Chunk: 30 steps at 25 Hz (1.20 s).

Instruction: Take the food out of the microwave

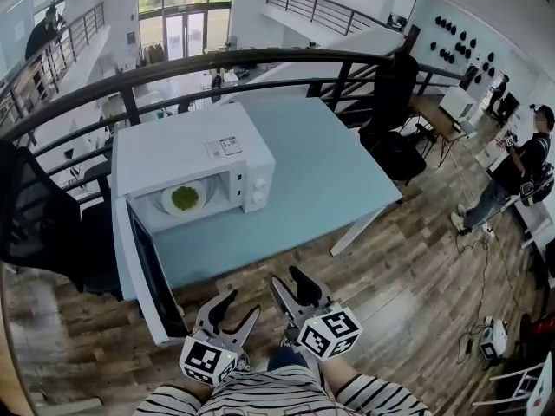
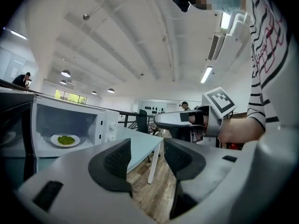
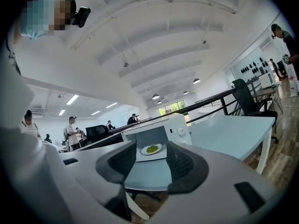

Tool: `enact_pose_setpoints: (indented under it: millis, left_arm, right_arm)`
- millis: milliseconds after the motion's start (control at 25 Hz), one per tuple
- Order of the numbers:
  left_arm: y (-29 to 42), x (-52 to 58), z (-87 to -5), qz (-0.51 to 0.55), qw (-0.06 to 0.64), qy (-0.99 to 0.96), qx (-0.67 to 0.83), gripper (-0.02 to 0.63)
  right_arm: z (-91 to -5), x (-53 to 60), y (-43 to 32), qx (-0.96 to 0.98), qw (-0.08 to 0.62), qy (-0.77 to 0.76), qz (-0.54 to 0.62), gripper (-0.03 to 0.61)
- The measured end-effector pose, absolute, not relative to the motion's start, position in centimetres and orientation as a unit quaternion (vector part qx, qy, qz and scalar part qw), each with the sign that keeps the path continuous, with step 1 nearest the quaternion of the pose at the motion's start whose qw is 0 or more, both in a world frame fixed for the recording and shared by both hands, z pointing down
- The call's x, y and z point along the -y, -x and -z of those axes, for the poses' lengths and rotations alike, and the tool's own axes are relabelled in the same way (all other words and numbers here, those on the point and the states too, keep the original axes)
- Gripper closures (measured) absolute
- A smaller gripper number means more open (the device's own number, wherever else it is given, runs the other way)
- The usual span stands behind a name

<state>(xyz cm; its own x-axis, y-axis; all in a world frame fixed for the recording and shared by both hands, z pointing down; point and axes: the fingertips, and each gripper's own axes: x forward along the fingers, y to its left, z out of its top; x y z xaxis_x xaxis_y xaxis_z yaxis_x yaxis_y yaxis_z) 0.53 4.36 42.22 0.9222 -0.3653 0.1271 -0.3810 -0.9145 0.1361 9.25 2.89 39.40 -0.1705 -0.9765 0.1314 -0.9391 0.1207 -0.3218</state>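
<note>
Ahead, open microwave door [image 1: 154,277] flanks the plate [image 1: 184,199]; both hand-held grippers [image 1: 242,304] [image 1: 288,277] gape, empty.

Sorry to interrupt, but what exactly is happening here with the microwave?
A person faces the table with a gripper in each hand. The left gripper and right gripper are both open and empty, held near the person's body. The microwave has its door open, and a plate of green food sits inside, not yet touched.
</note>
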Motion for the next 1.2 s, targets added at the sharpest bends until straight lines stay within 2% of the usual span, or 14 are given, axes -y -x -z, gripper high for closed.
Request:
enact_pose_setpoints:
  millis: [600,1200]
  left_arm:
    - [-0.3,7.0,-44.6,-0.033,0.112,-0.914,0.389,0.413]
    - [3.0,14.4,-49.2,-0.020,0.138,-0.849,0.509,0.413]
  right_arm:
    - [-41.2,9.6,-10.2,-0.839,0.026,0.515,0.171,0.383]
    - [-46.9,16.5,-9.9,-0.853,0.002,0.480,0.206,0.405]
